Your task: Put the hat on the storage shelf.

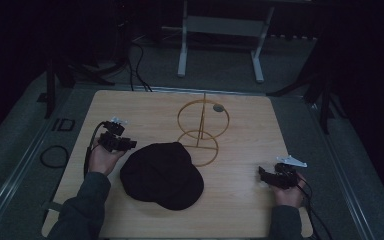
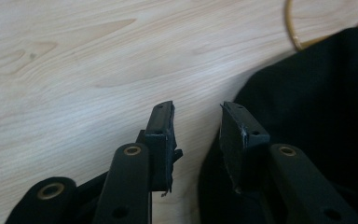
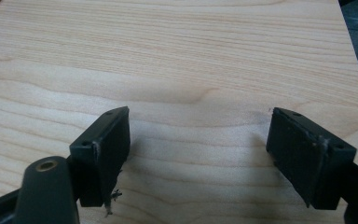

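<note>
A black cap [image 1: 162, 175] lies flat on the wooden table [image 1: 240, 200], just in front of a gold wire stand [image 1: 201, 127] with two rings on a thin post. My left gripper [image 1: 128, 145] hovers at the cap's upper left edge, open, its jaws a small gap apart with bare wood between them. In the left gripper view the cap [image 2: 317, 107] lies to the right of the left gripper [image 2: 196, 112], under the right jaw. My right gripper [image 1: 262, 175] rests near the table's right side, wide open over bare wood [image 3: 196, 70], well clear of the cap.
The gold stand's base ring [image 1: 202, 152] touches the cap's far edge. Cables [image 1: 55, 155] trail off the table's left side. A white table frame [image 1: 220, 30] and dark stands [image 1: 325, 95] are on the floor behind. Bare wood shows at the back left and front right.
</note>
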`<state>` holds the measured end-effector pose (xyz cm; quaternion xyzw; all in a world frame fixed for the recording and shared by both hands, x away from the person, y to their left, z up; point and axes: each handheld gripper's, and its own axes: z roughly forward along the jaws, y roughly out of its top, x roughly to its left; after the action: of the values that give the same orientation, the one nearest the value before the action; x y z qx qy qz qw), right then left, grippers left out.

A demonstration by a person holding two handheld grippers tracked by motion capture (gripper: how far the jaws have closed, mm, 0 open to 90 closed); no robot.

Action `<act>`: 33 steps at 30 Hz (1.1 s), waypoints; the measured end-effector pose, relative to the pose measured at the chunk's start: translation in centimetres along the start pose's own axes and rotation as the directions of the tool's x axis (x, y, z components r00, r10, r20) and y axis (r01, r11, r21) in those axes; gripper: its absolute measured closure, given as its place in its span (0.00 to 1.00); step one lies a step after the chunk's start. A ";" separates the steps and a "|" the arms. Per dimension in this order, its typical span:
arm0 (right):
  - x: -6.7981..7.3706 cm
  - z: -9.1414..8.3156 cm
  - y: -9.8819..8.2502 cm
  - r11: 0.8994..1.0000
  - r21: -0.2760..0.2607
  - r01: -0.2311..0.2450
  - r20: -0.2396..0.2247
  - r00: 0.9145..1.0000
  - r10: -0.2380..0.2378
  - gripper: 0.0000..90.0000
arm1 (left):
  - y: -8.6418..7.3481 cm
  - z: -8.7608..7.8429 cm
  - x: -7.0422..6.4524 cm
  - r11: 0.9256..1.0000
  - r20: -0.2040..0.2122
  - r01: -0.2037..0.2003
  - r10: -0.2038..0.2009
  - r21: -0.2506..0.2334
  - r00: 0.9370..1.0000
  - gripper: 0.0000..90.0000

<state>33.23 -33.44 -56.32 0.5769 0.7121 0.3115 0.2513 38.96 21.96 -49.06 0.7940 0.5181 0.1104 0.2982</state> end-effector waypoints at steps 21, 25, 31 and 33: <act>-0.1 0.3 0.3 1.000 0.000 0.000 0.001 1.000 0.000 0.23 | 2.5 -3.9 -3.5 0.997 0.078 -0.071 0.072 -0.009 0.994 0.65; -0.1 0.3 0.3 1.000 0.000 -0.001 0.002 1.000 0.001 0.23 | 2.9 -4.4 -4.5 0.996 0.087 -0.084 0.085 -0.007 0.993 0.65; -0.1 0.3 0.3 1.000 0.000 -0.001 0.002 1.000 0.001 0.23 | 3.3 -4.6 -6.2 0.995 0.115 -0.102 0.100 0.005 0.988 0.68; -0.1 0.3 0.3 1.000 0.000 -0.001 0.002 1.000 0.001 0.23 | 3.3 -4.6 -6.6 0.994 0.117 -0.108 0.106 0.011 0.988 0.68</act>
<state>33.70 -33.47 -56.33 0.5774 0.7116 0.3111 0.2517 36.28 16.82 -42.55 0.8283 0.4575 0.0756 0.3146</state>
